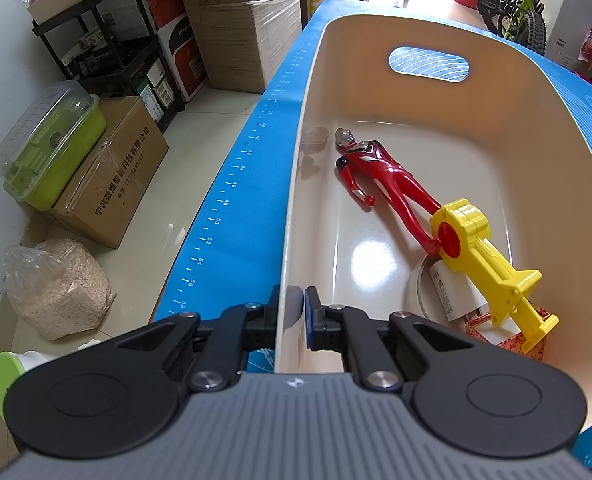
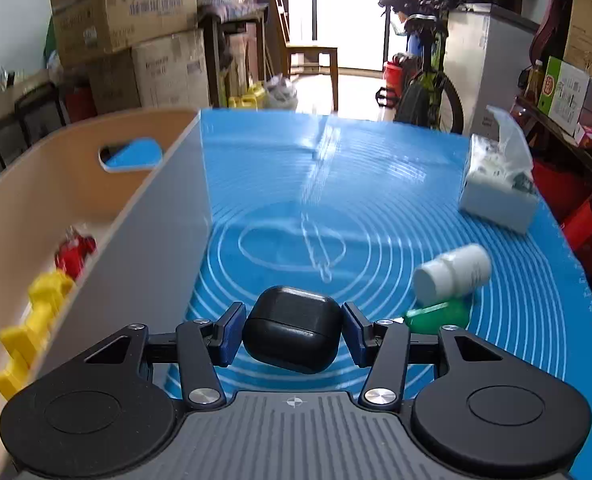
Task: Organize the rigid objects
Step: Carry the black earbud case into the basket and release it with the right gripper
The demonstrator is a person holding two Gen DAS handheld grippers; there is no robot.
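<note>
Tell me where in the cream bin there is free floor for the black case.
Free: the cream plastic bin floor between the red toy figure and handle-hole wall. Crowded: the near corner, where the yellow plastic toy lies over white items.

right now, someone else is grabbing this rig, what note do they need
Left gripper: shut on the near wall of the beige bin.
Right gripper: shut on the black earbud case, beside the bin, not yet in.
Done: red figure, yellow toy and a white adapter lie in the bin.
Left: drop the case in, then the white bottle and green lid on the blue mat.
</note>
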